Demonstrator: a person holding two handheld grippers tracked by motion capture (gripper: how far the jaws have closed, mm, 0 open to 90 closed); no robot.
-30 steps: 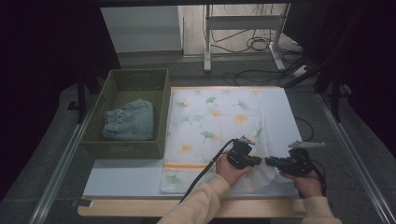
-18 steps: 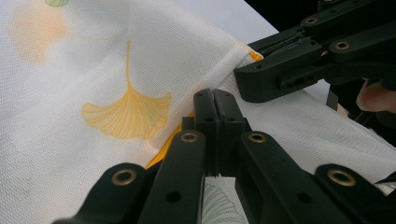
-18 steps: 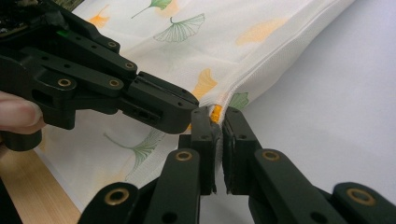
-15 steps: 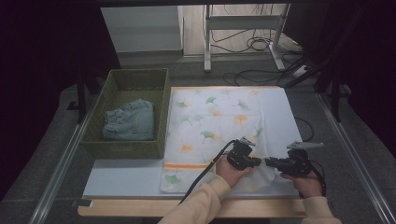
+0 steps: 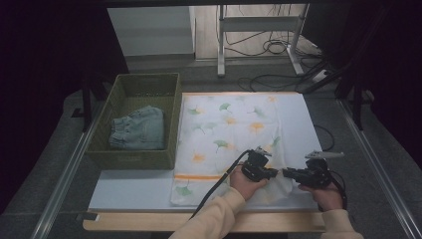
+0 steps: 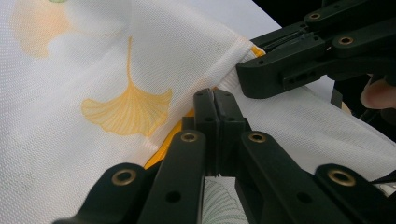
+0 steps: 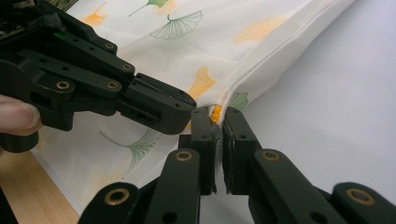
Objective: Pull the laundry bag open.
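We find no readable text, label, brand, number or sign anywhere; the cloth (image 5: 234, 124) carries only a printed leaf pattern, no lettering.

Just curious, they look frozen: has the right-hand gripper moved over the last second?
No. The right gripper sits at the same spot on the cloth, equally far from the green basket.

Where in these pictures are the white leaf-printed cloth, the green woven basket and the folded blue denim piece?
White leaf-printed cloth (image 5: 234, 124): high view, its flat middle.
Green woven basket (image 5: 144, 158): high view, its near wall.
Folded blue denim piece (image 5: 139, 128): high view, its top, inside the basket.
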